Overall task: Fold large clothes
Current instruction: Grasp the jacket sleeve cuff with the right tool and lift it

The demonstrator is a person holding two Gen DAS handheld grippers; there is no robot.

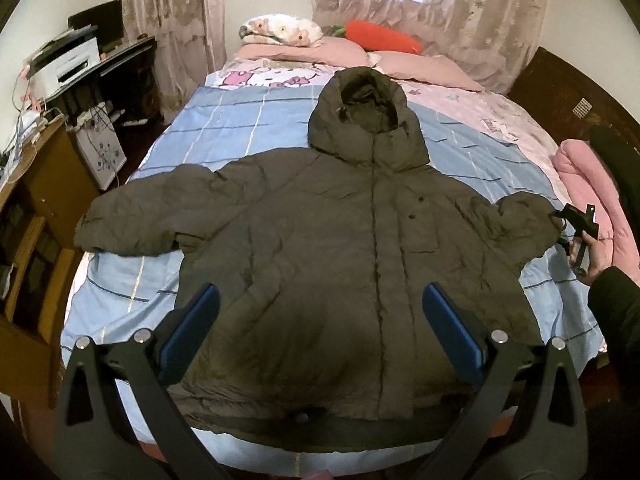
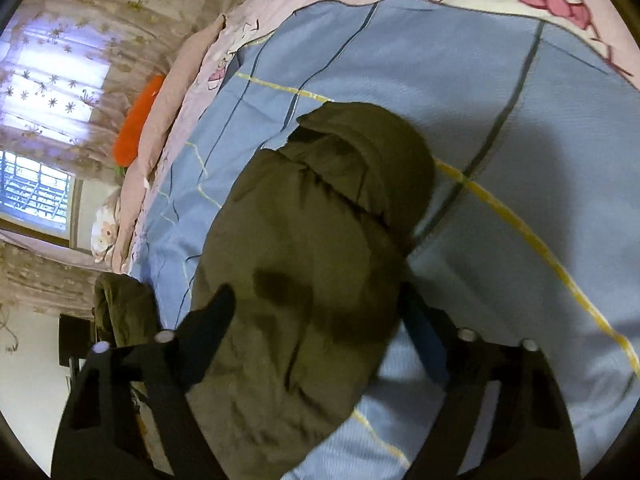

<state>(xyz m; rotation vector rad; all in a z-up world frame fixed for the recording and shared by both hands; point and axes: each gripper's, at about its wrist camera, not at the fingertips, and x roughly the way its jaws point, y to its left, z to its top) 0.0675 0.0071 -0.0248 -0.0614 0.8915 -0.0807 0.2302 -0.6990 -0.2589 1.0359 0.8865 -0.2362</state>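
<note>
A dark olive hooded padded jacket (image 1: 320, 220) lies flat, front up, on the blue checked bedsheet (image 1: 224, 120), with its hood (image 1: 368, 120) toward the pillows and both sleeves spread out. My left gripper (image 1: 320, 292) hovers open over the jacket's lower body with nothing between its blue pads. A person's hand (image 1: 596, 256) holds my right gripper (image 1: 576, 228) at the end of the jacket's right-hand sleeve. In the right wrist view that sleeve (image 2: 320, 200) lies between the wide-set fingers of the right gripper (image 2: 316, 292), still resting on the sheet.
Pink pillows (image 1: 320, 50) and an orange carrot plush (image 1: 384, 38) lie at the head of the bed. A folded pink quilt (image 1: 580, 184) sits on the bed's right edge. A desk with a printer (image 1: 68, 60) and a wooden cabinet (image 1: 40, 200) stand at the left.
</note>
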